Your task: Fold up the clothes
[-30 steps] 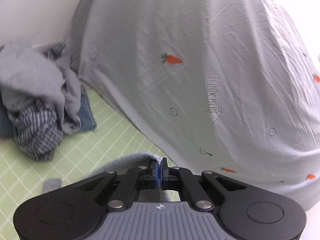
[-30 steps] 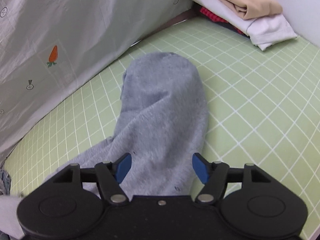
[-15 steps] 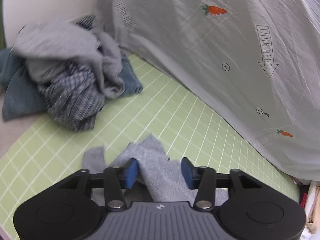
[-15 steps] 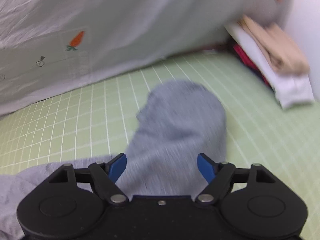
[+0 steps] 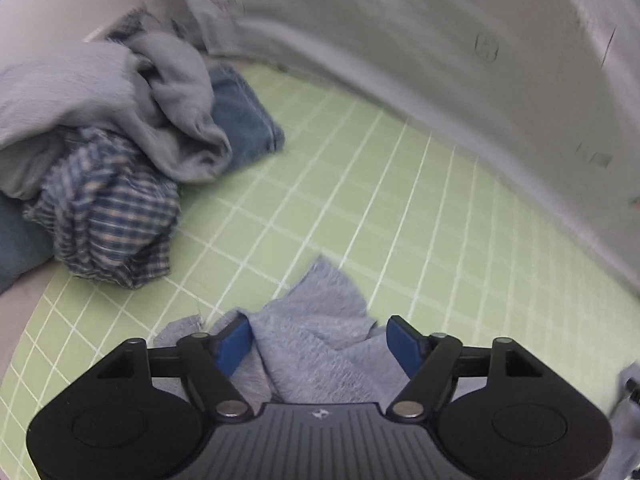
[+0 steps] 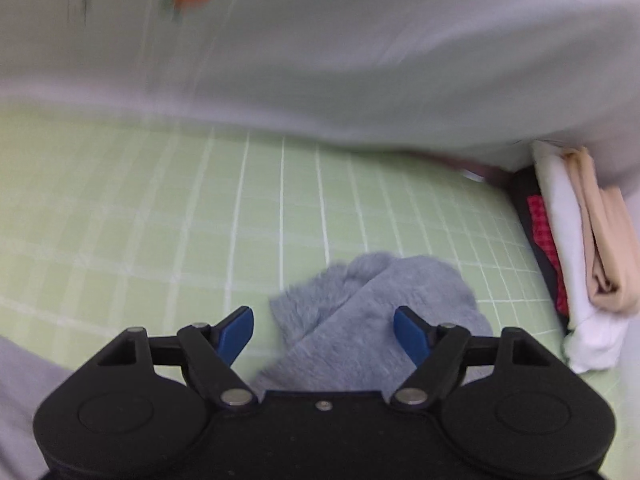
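Left wrist view: my left gripper (image 5: 320,342) has just been opening, its jaws now spread with the grey garment (image 5: 316,320) lying loose between them on the green grid mat (image 5: 400,208), released.

Right wrist view: my right gripper (image 6: 324,336) also stands spread over the garment's folded end (image 6: 380,304), gripping nothing. I judge this fold laid; a fresh grasp comes next.

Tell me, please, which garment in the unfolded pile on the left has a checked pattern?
The blue-and-white checked shirt, at the front of the pile. The grey garment above it and the blue denim piece behind are both plain.
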